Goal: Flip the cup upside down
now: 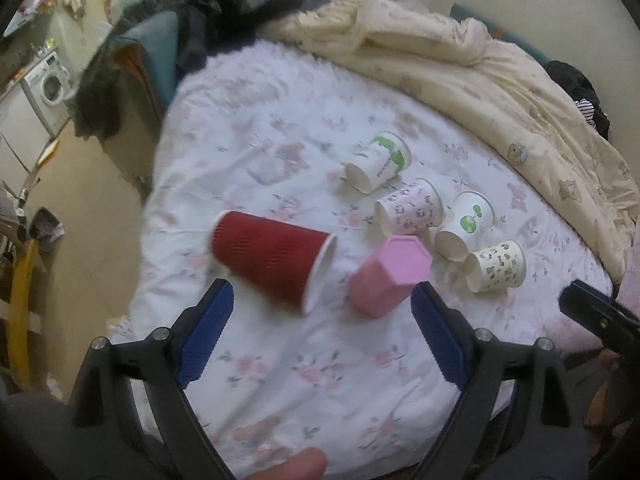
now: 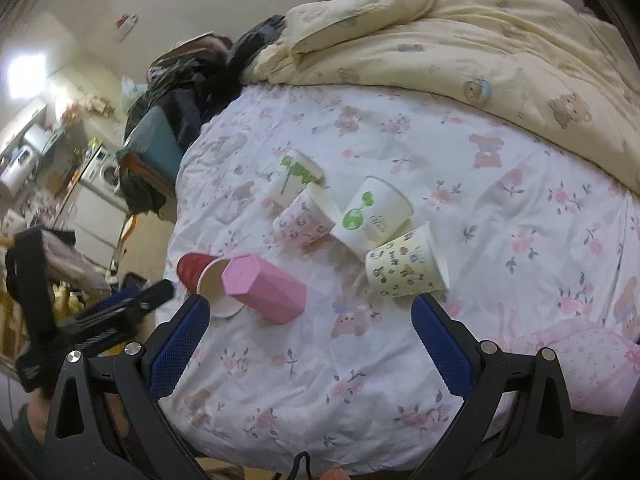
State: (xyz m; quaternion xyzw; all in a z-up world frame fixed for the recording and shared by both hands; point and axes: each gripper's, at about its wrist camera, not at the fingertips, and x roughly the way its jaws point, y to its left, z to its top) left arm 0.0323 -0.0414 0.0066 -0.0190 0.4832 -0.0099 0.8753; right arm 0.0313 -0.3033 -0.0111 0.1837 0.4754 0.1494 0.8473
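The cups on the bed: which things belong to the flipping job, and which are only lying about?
For the job:
red cup, on its side
pink cup
four printed paper cups
left tool, open
right tool, open

Only lying about:
yellow bear quilt
dark clothes pile
washing machine

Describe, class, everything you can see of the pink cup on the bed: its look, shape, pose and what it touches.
The pink cup is plain, matte and looks like plastic, with flat faces and a hexagonal end. It lies on its side on the floral bedsheet, closed base towards both cameras; its mouth is hidden. The red ribbed cup lies tipped over beside it, white rim facing it; in the right wrist view they overlap, so contact is uncertain. Neither gripper touches it.
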